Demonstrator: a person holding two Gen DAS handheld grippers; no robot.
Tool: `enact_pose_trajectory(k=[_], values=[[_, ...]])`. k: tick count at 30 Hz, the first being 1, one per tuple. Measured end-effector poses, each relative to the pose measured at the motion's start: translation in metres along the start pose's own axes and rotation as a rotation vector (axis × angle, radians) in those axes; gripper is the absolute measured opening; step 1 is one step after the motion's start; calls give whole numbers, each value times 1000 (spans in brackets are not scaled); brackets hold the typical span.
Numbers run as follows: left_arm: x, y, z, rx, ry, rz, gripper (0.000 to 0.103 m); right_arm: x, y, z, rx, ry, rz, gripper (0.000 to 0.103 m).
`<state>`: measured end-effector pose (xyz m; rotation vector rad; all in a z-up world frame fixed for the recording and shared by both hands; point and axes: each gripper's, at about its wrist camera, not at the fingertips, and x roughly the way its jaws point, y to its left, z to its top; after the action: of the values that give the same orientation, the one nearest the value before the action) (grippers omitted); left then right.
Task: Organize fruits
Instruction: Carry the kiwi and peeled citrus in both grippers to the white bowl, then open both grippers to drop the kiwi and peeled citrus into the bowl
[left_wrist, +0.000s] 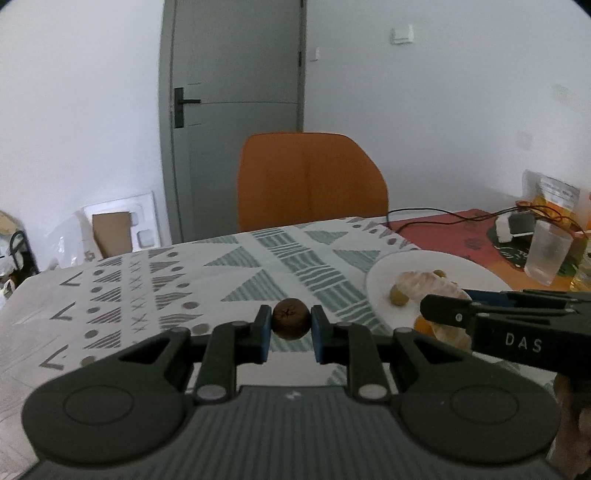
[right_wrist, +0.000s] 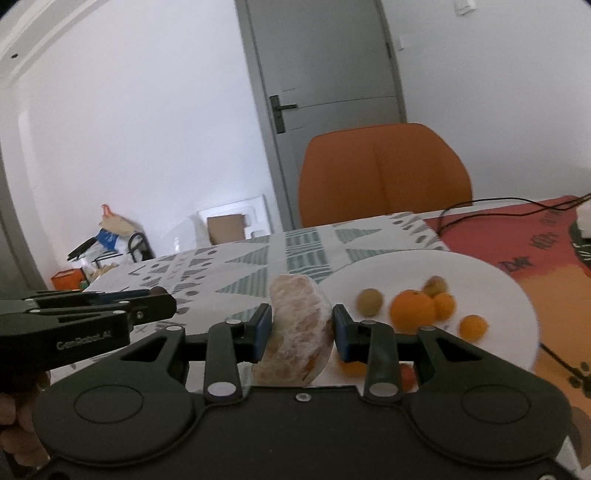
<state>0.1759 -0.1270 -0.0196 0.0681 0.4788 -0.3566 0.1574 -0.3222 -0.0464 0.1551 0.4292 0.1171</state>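
Left wrist view: left gripper (left_wrist: 291, 334) clamped on a small brown round fruit (left_wrist: 290, 323), dull rough skin, star-shaped mark facing the lens, held clear above the patterned tablecloth (left_wrist: 207, 273). White plate (left_wrist: 476, 269) at 3 o'clock of the fruit, round, smooth, shallow; it holds small olive-green fruits and orange ones, partly hidden by the peeled piece and the other tool. Right gripper (left_wrist: 443, 314) enters from 3 o'clock, black body lettered "DAS". Clear plastic cup (left_wrist: 547, 254) at 2 o'clock, beyond the plate, contents not readable. Orange chair (left_wrist: 310, 181) at 12 o'clock, grey door behind it

Right wrist view: right gripper (right_wrist: 302, 328) clamped on a peeled citrus segment cluster (right_wrist: 301, 332), pale orange, white pith webbing, crescent-shaped, upright between blue pads. Plate (right_wrist: 517, 295) at 2 o'clock of the cluster carries a large orange (right_wrist: 413, 311), smaller orange fruits beside it and two dull green-brown ones; all blurred. Left gripper (right_wrist: 162, 302) comes in from 9 o'clock, side lettered "GenRobot_AI". Red printed mat (right_wrist: 517, 240) lies under the plate's far edge, its writing too blurred to read. Black cable crosses the mat
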Motion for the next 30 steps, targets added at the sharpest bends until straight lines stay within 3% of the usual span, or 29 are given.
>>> enact_pose_trajectory(k=[12,15,30], values=[[19,-32,10,43,9,-42,21,2,-45,-3,38,-15,-60,34],[24,-39,12,57,11,-54,21,1,-47,-5,29,-34,-82,41],[47,-68,17,96,26,-117,21,-22,-85,-15,130,-40,-143,41]])
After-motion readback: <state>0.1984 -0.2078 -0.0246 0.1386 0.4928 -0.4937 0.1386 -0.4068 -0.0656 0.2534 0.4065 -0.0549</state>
